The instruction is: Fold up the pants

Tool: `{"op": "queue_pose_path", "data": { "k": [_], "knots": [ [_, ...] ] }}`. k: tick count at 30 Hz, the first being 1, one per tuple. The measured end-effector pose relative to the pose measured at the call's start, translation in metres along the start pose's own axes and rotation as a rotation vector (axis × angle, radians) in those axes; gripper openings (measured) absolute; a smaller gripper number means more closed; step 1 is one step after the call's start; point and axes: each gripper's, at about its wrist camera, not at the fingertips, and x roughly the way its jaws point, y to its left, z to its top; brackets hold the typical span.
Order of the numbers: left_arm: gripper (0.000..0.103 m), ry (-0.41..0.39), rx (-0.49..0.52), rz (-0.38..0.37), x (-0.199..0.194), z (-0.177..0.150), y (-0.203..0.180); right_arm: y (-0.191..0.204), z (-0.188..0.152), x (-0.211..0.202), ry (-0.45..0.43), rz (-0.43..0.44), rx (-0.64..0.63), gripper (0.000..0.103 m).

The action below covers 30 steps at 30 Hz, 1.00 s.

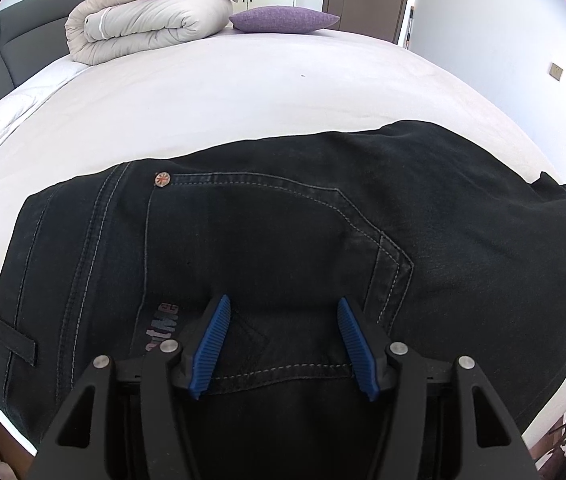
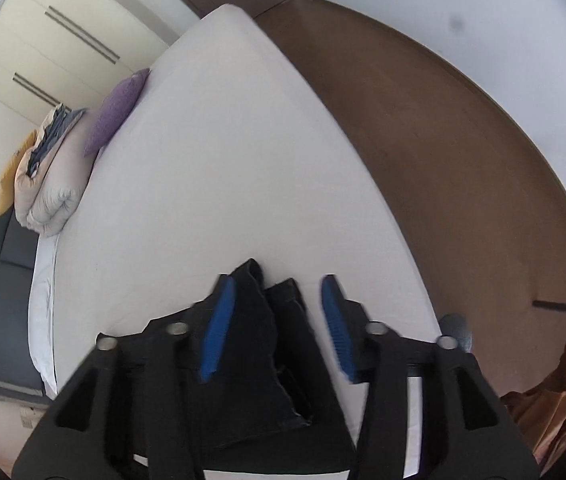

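**Both tongs spread wide over the black pants**

From my left camera I see the pants [image 1: 283,232] lying on the white bed [image 1: 203,92], seat side up, with a back pocket and a small round rivet [image 1: 162,179] facing me. My left gripper [image 1: 285,312] hangs over the pocket with its blue pads [image 1: 215,344] set wide apart and nothing between them. Whether the tips touch the cloth, I cannot tell.

From my right camera, the right gripper [image 2: 279,292] also stands wide open above the leg ends [image 2: 267,332], which lie near the bed's edge by the brown floor [image 2: 463,160]. A folded duvet [image 1: 147,20] and purple pillow [image 1: 283,19] sit at the far side.
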Motion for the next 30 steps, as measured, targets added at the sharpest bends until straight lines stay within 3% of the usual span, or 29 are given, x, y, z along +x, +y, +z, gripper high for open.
{"op": "queue_pose_path", "data": {
  "k": [2,5,6,9,15,18,20,21,22,25,30],
  "knots": [
    [0.059,-0.003,0.001,0.003,0.000,0.000,-0.001,-0.010,-0.014,0.001,0.031,0.103,0.005,0.060],
    [0.060,-0.004,0.004,0.011,0.001,0.000,-0.002,0.000,-0.046,0.019,0.172,0.268,-0.025,0.060],
    [0.060,-0.005,0.005,0.012,0.001,0.000,-0.003,0.003,-0.052,0.026,0.201,0.288,-0.044,0.060],
    [0.060,-0.006,0.005,0.011,0.001,0.000,-0.003,0.013,-0.057,0.046,0.191,0.227,-0.077,0.060],
    [0.060,-0.007,0.006,0.012,0.001,0.000,-0.005,-0.001,-0.049,0.041,0.106,0.232,-0.128,0.060],
    [0.060,-0.007,0.006,0.012,0.001,-0.001,-0.005,-0.011,-0.057,0.046,0.160,0.251,-0.205,0.058],
    [0.060,-0.007,0.007,0.013,0.001,-0.001,-0.005,-0.014,-0.075,0.051,0.202,0.238,-0.252,0.053],
    [0.060,-0.007,0.007,0.013,0.001,-0.001,-0.005,-0.012,-0.077,0.055,0.222,0.233,-0.266,0.046],
    [0.060,-0.008,0.007,0.013,0.001,0.000,-0.005,-0.010,-0.078,0.059,0.234,0.229,-0.278,0.032],
    [0.060,-0.008,0.007,0.013,0.000,0.000,-0.006,-0.011,-0.091,0.068,0.277,0.234,-0.308,0.009],
    [0.060,-0.009,0.007,0.013,0.001,0.000,-0.006,-0.003,-0.087,0.026,0.276,0.327,-0.227,0.005]
  ]
}}
